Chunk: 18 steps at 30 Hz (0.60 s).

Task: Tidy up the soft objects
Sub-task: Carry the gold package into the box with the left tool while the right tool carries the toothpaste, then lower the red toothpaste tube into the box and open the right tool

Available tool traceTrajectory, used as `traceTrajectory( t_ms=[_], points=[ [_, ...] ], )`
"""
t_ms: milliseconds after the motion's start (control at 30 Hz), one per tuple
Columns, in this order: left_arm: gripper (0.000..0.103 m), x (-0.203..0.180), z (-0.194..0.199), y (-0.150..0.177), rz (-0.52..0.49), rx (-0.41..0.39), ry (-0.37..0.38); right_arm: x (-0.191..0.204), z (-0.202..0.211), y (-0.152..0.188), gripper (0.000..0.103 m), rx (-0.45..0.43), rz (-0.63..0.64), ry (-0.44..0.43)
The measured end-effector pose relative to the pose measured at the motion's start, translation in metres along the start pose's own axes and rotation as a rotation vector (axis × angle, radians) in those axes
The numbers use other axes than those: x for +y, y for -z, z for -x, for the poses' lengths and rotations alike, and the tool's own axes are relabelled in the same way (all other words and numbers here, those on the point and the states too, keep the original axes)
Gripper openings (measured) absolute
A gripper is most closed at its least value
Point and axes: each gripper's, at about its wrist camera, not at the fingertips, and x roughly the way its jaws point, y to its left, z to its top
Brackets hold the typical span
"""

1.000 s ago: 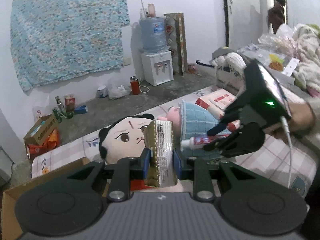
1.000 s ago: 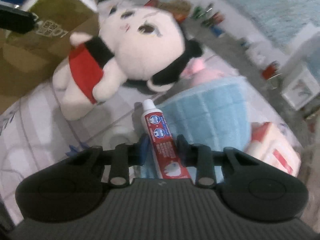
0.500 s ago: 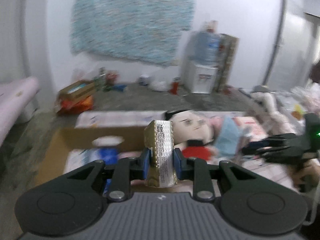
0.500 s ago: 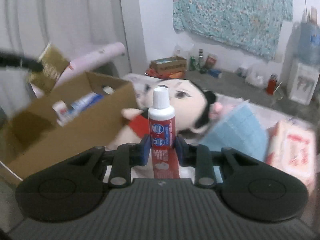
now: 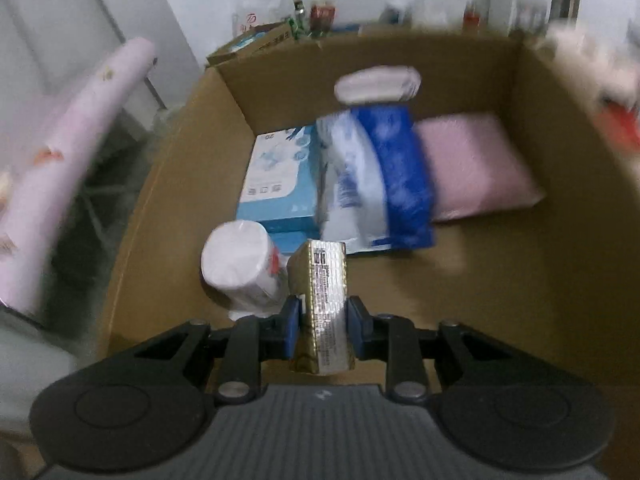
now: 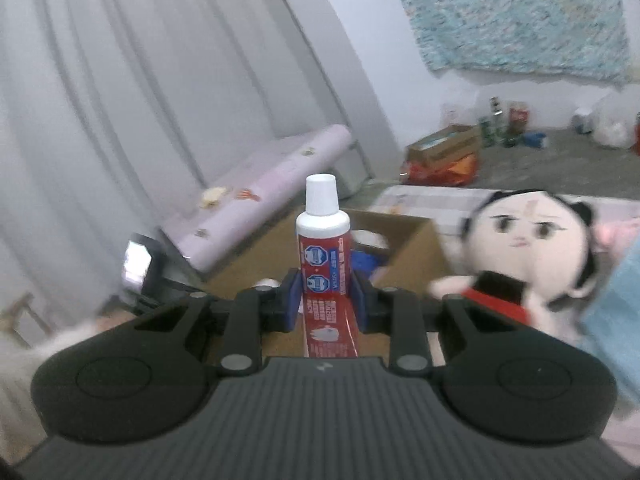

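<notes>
Two grippers each carry one thing. The left gripper [image 5: 322,316] has a gold foil packet [image 5: 322,304] between its pads, and its jaws are opening, so the packet is about to drop. It hangs over the open cardboard box [image 5: 568,216], above the near part of the floor of the box. The right gripper [image 6: 325,300] is clamped on a red toothpaste tube [image 6: 326,272], cap upward, and it is outside the box, with the box ahead of it.

The risk, I think, is in the release: the white roll [image 5: 240,268] stands just beside the packet on the left, so the packet could land on it and tip, or lean against the wall. The view is blurred, so I cannot judge the height.

Further inside lie a light blue carton [image 5: 276,176], a blue and white soft pack [image 5: 380,184] and a pink pillow [image 5: 476,168]; these fill the back. The plush doll [image 6: 528,248] waits on the bed beside the box, at the right.
</notes>
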Motion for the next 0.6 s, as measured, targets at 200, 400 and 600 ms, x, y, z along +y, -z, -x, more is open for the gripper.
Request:
traceTrajectory(
  t_ms=[200, 400, 600],
  points=[
    [0.074, -0.021, -0.012, -0.004, -0.097, 0.006, -0.044, 0.021, -0.031, -0.012, 0.025, 0.019, -0.015, -0.060],
    [0.065, -0.024, 0.025, 0.012, -0.136, -0.020, 0.041, 0.025, -0.057, -0.015, 0.025, 0.055, -0.032, -0.084],
    [0.022, -0.027, -0.001, 0.008, -0.150, 0.036, 0.037, 0.042, -0.088, -0.015, 0.025, 0.096, -0.026, -0.103]
  ],
)
